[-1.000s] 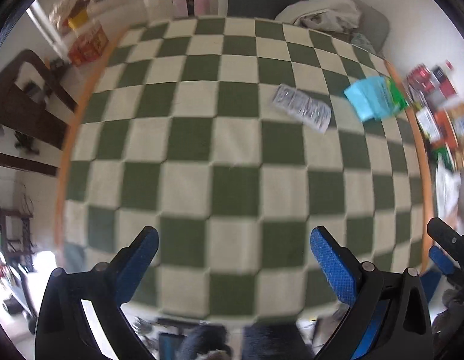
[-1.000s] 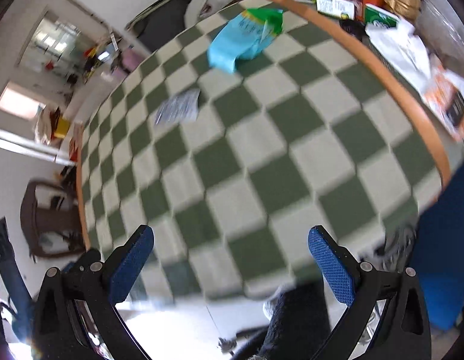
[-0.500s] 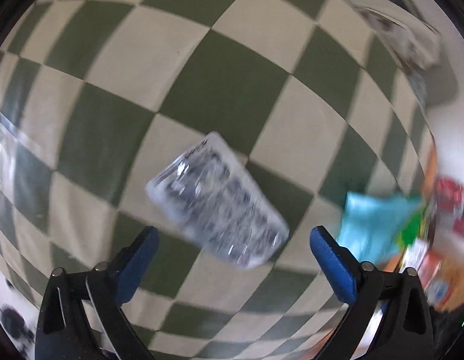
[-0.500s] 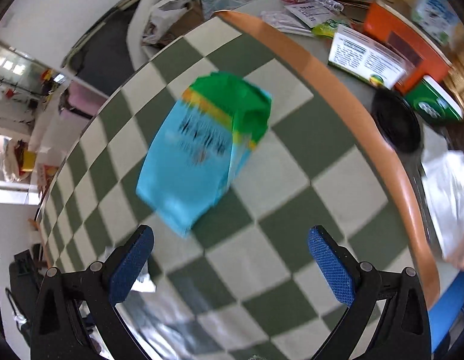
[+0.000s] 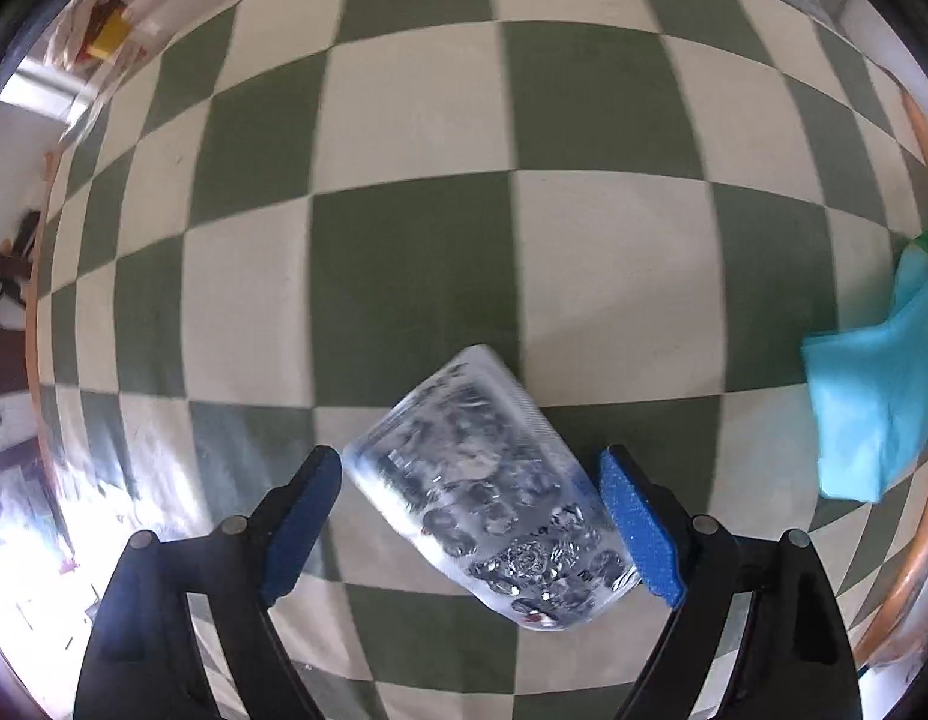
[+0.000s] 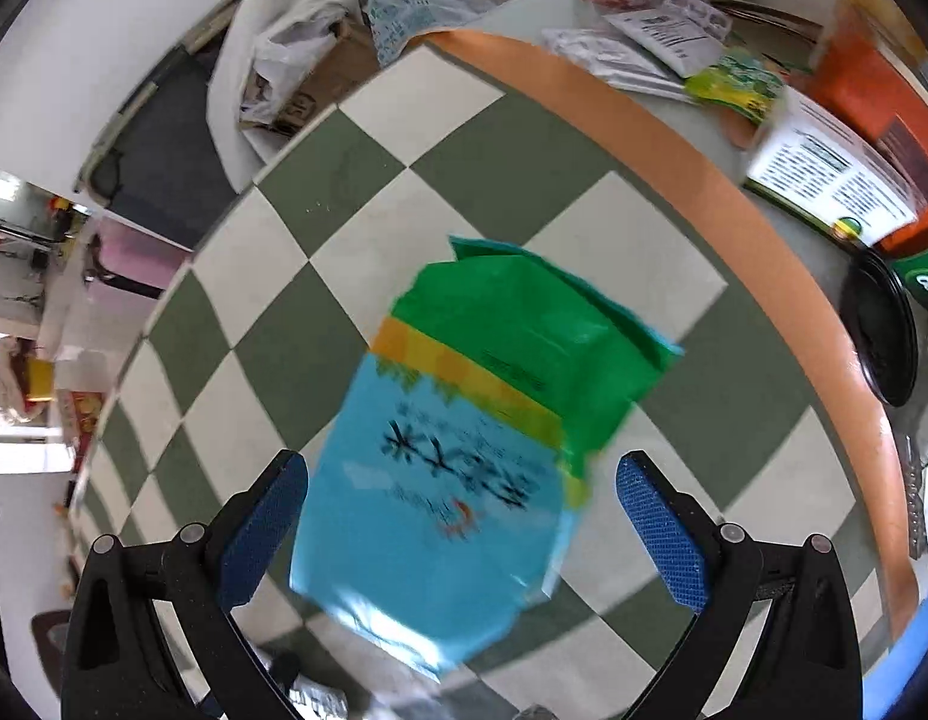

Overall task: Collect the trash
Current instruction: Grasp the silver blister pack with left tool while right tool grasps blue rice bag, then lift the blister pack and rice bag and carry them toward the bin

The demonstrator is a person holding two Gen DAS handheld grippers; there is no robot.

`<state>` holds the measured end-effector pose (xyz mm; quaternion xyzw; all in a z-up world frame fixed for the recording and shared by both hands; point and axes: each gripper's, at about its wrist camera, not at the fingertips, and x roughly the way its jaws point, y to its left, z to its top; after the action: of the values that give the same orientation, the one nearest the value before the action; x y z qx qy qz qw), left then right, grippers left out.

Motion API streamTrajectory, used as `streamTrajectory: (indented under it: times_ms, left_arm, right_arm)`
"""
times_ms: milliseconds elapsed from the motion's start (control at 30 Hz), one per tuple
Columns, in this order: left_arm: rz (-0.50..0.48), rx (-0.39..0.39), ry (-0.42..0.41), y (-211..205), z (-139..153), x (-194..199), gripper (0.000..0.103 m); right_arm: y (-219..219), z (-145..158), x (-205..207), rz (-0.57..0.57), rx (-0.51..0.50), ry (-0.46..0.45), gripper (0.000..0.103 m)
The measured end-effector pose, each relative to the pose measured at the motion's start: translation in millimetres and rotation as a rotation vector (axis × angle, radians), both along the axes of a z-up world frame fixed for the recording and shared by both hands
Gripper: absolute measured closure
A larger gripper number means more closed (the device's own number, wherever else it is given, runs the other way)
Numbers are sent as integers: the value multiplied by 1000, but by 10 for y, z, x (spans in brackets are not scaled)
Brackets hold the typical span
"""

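**Both grippers poised over table litter, before the grasp**

I hold the left gripper (image 5: 470, 516) pointing straight down over the green-and-cream chequered tablecloth (image 5: 416, 264). A crumpled, clear and silvery foil blister sheet (image 5: 494, 498) lies slantwise between its blue-padded fingers (image 5: 638, 525). The jaws have just been closing and now flank the sheet; the right-hand pad sits at its edge, the left-hand pad just clear, so I judge nothing gripped yet. My right gripper (image 6: 464, 522) stands wide, straddling the near end of a flat, glossy light-blue plastic packet with a green and yellow top (image 6: 464, 450); neither pad touches it. The packet lies near the orange table rim (image 6: 704, 180), beyond which boxes and wrappers crowd.

Step in hand: the approach for a two-handed pickup. Next, I judge, the jaws must sink to the cloth and close; thin, flat litter may slip under the pads.
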<state>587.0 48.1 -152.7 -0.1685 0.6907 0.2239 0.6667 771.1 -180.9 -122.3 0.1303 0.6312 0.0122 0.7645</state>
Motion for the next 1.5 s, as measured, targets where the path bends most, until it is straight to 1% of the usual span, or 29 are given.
streamTrajectory:
  times_ms: [67, 100, 133, 200, 233, 300, 333, 367, 400, 433, 500, 533, 567, 633, 733, 800, 867, 933, 967, 1067, 1167, 1267, 1300, 1333, 1367, 1400, 1500]
  left_arm:
    - [65, -29, 6, 100, -19, -81, 16]
    - [114, -58, 5, 157, -36, -138, 16]
    - [158, -83, 8, 204, -53, -193, 16]
    - [238, -131, 7, 275, -78, -318, 16]
    - [267, -138, 1, 299, -76, -372, 17]
    - [277, -139, -19, 302, -60, -429, 17]
    - [260, -133, -25, 296, -55, -444, 20]
    - [210, -109, -30, 244, -31, -434, 27]
    - [163, -93, -41, 175, 5, -436, 32]
    - [91, -80, -53, 89, 41, -411, 35]
    - [-4, -88, -47, -47, 34, -373, 35]
    - [-56, -71, -37, -128, 26, -389, 34]
    - [-84, -55, -45, -165, 34, -418, 32]
    - [-87, -57, -50, -178, 31, -466, 31]
    - [-72, -60, -48, -215, 39, -479, 31]
    - [-61, -61, -52, -155, 35, -455, 31]
    - [-55, -64, -57, -83, 46, -254, 33]
    - [-54, -63, -63, -53, 45, -243, 34]
    - [-56, -63, -65, -13, 52, -216, 37]
    - [-69, -66, -67, -81, 76, -228, 37]
    - [-83, -61, -68, -154, 90, -253, 37]
    - [-92, -51, -78, -194, 144, -276, 37]
    - [-94, -48, -84, -215, 219, -373, 37]
    - [-95, -46, -91, -233, 258, -391, 37]
    - [-97, -41, -102, -246, 314, -412, 37]
    - [-100, -35, -110, -247, 360, -419, 37]
    - [-105, -22, -133, -260, 457, -473, 37]
  right_arm:
    - [117, -110, 90, 9, -36, 38, 0]
    - [156, -157, 111, 9, -55, 58, 0]
    - [173, -205, 126, 11, -47, 83, 0]
    - [169, -272, 127, 14, 0, 118, 0]
    - [170, -304, 99, 33, -2, 131, 4]
    - [184, -311, 55, 89, -26, 121, 5]
    - [206, -307, 5, 142, -48, 109, 6]
    - [230, -310, -41, 185, -64, 103, 6]
    - [254, -318, -89, 231, -76, 102, 7]
    - [283, -329, -159, 295, -93, 99, 7]
    - [337, -343, -284, 399, -133, 90, 7]
    - [370, -350, -358, 456, -159, 86, 7]
    - [394, -359, -416, 495, -181, 84, 7]
    - [420, -379, -493, 535, -196, 94, 5]
    - [427, -419, -526, 523, -197, 111, 3]
    - [470, -465, -476, 509, -189, 123, 3]
    - [456, -531, -462, 492, -183, 144, 3]
    - [429, -599, -423, 468, -164, 170, 3]
    - [418, -623, -405, 458, -160, 178, 3]
    - [343, -670, -368, 417, -130, 189, 4]
    - [279, -621, -362, 400, -126, 142, 9]
    - [289, -538, -401, 401, -117, 97, 10]
    - [317, -495, -426, 404, -116, 86, 11]
    - [314, -470, -436, 409, -116, 75, 14]
    - [261, -450, -490, 411, -114, 66, 15]
    - [330, -397, -524, 416, -110, 60, 16]
    - [251, -344, -620, 430, -98, 46, 16]
